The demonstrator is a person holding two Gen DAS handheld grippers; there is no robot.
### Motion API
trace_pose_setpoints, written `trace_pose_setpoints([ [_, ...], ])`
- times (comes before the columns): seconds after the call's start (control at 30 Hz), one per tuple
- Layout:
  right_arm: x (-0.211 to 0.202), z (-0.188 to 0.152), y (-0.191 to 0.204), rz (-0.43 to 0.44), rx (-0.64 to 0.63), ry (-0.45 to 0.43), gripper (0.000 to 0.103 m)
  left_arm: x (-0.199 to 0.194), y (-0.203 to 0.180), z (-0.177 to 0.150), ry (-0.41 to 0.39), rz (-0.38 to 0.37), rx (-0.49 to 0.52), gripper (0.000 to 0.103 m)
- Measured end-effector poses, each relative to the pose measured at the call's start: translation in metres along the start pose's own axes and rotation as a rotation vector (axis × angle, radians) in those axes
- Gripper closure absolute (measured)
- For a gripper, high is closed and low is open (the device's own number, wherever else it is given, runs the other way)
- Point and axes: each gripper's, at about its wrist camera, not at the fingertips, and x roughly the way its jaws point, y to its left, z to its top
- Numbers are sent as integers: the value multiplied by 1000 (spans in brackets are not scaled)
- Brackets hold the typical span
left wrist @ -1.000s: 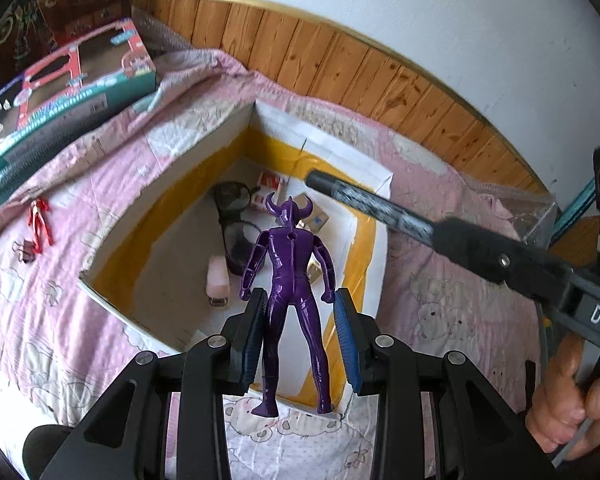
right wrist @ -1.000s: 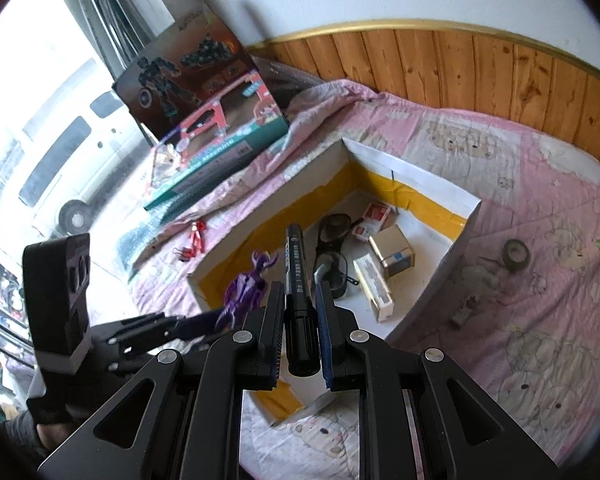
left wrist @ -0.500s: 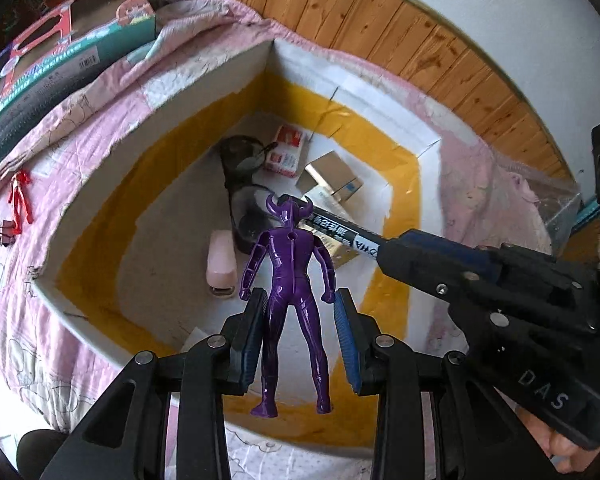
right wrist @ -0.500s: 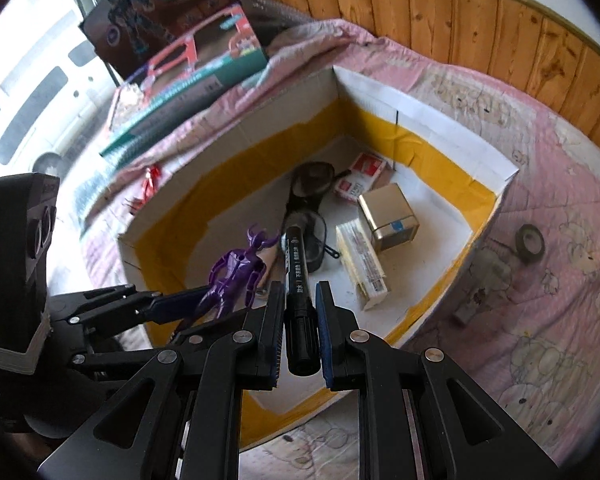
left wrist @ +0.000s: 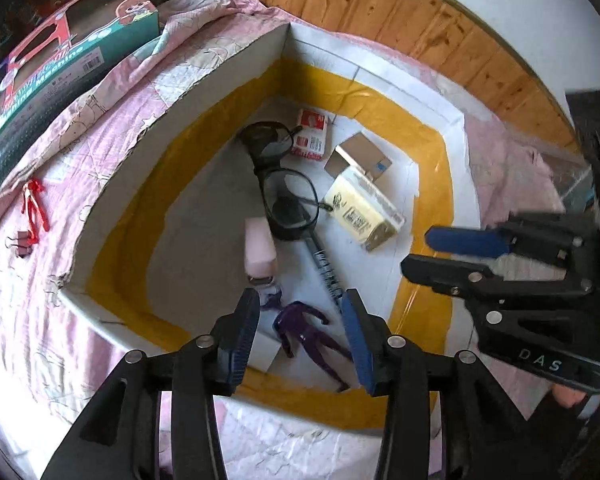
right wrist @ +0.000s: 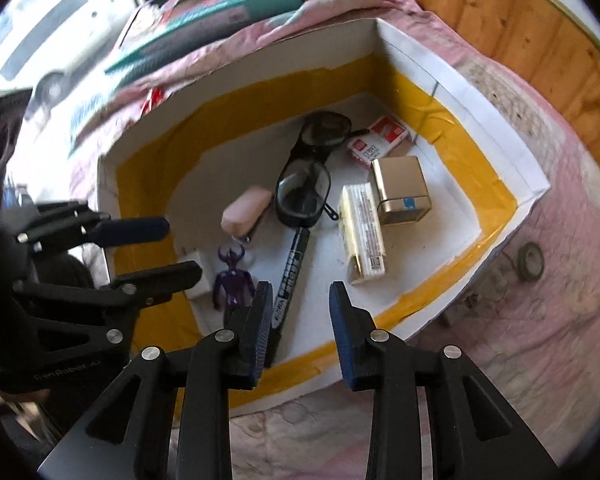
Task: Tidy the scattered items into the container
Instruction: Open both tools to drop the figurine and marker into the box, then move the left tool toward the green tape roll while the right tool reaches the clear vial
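The white cardboard box (left wrist: 204, 76) (right wrist: 460, 84), lined with yellow tape, lies open on a pink blanket. Inside it, near the front wall, a purple horned figure (left wrist: 304, 328) (right wrist: 234, 280) lies flat with a black marker (left wrist: 324, 264) (right wrist: 292, 276) beside it. My left gripper (left wrist: 300, 312) (right wrist: 182, 246) hovers open just above the figure, gripping nothing. Over the marker's near end, my right gripper (right wrist: 300, 294) (left wrist: 418, 252) is open and holds nothing.
The box also holds black glasses (left wrist: 284, 196), a pink block (left wrist: 260, 248), a red-white packet (left wrist: 310, 138), a gold tin (right wrist: 400, 188) and a yellow-white pack (right wrist: 362, 232). On the blanket lie a red figure (left wrist: 34, 208), a binder clip (left wrist: 22, 238) and a tape roll (right wrist: 531, 261). A toy carton (left wrist: 60, 52) stands behind.
Both grippers went from shut to open. The purple figure left the left gripper and the marker left the right one; both now lie on the box floor.
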Motion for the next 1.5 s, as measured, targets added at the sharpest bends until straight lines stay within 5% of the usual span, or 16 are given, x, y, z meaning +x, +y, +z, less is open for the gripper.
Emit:
trace_pose_setpoints([
  [0.53,-13,-6,8,-20,-21,-11,70,-16,-18,-12,-13,5,71,58],
  [0.93,-37,-36,-13,162,146,-151,70,-35,-40,-27,-55,41,129,58],
  [1.13,-49,-62,-35,240,236,-241,68,-50,-74,-45,-116,-1,186,58],
  [1.5,-62,-110,-119,201,386,-289,68,-30,-161,-38,-104,-59,322,58],
])
